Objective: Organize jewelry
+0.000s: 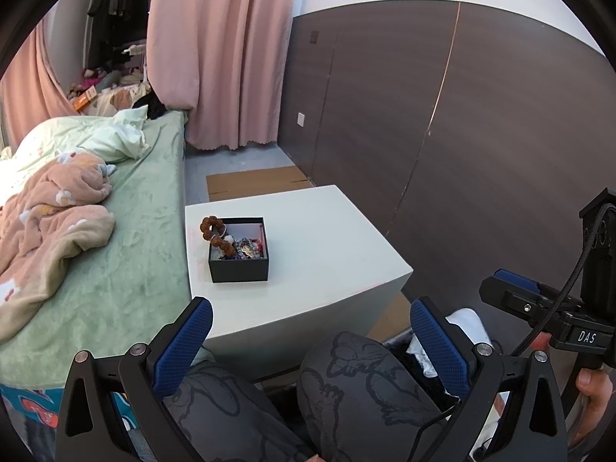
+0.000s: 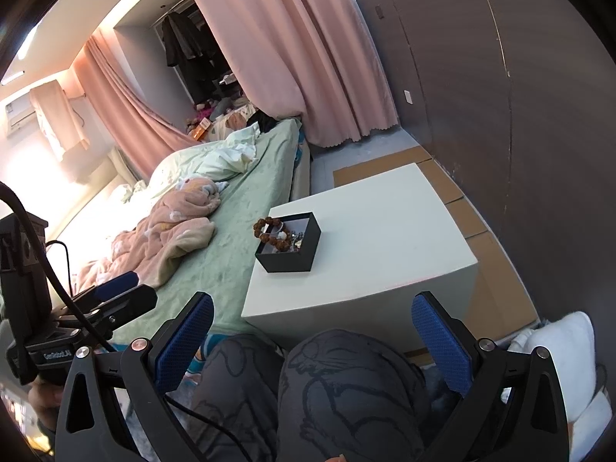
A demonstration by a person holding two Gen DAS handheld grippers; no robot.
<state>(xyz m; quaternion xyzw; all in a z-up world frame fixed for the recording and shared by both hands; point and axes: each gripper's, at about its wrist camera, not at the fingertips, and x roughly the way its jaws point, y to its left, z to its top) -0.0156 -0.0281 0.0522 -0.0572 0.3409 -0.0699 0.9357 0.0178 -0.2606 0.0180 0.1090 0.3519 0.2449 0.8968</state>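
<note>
A small black box (image 1: 238, 267) stands on the white table (image 1: 327, 254), near its left edge. It holds mixed jewelry (image 1: 246, 250). A brown bead bracelet (image 1: 213, 231) hangs over the box's back left corner. In the right wrist view the box (image 2: 290, 256) and bracelet (image 2: 267, 229) show the same way. My left gripper (image 1: 312, 327) is open and empty, held back over the person's knees, well short of the table. My right gripper (image 2: 313, 321) is open and empty too, also short of the table.
A bed (image 1: 127, 254) with green sheet and pink blanket (image 1: 50, 215) runs along the table's left side. A dark panelled wall (image 1: 481, 134) stands to the right. Flat cardboard (image 1: 254, 183) lies on the floor behind the table. Pink curtains (image 1: 215, 54) hang beyond.
</note>
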